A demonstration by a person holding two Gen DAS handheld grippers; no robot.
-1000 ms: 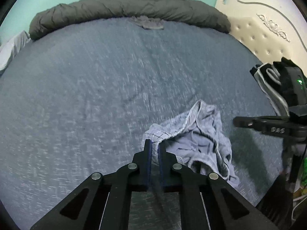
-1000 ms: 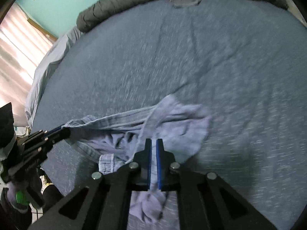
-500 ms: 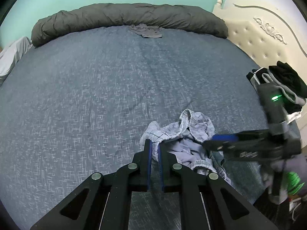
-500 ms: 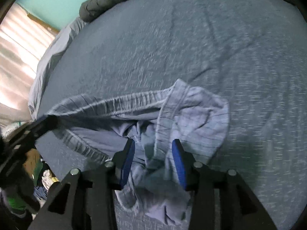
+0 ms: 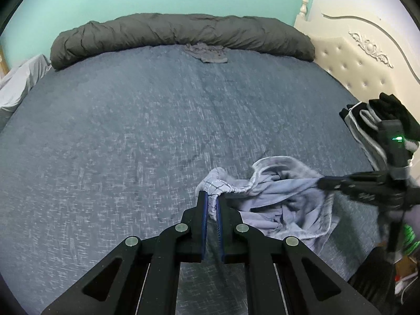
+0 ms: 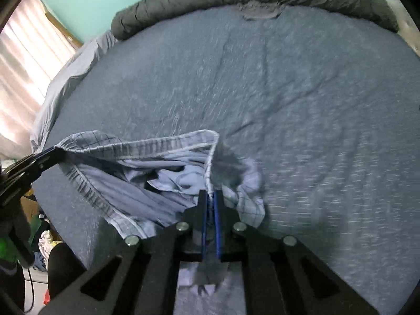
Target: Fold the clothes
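Since 0.5 s ago the right gripper [image 6: 211,199] has closed on the shorts [image 6: 147,157]; left gripper [image 5: 212,202] pinches the waistband. Pull apart evenly, flatten on the bed [image 5: 131,131].

The right gripper [image 6: 212,199] pinches the waistband of the checked shorts [image 6: 147,173]; the left gripper [image 6: 56,155] grips its other end above the blue bed [image 6: 288,99].

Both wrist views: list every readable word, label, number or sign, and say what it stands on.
None can be read.
Right gripper: pale marks on its side, too blurred to read.
Shorts: checked pattern only, no label showing.
Left gripper, bed, headboard: no text; the headboard bears only carved ornament.
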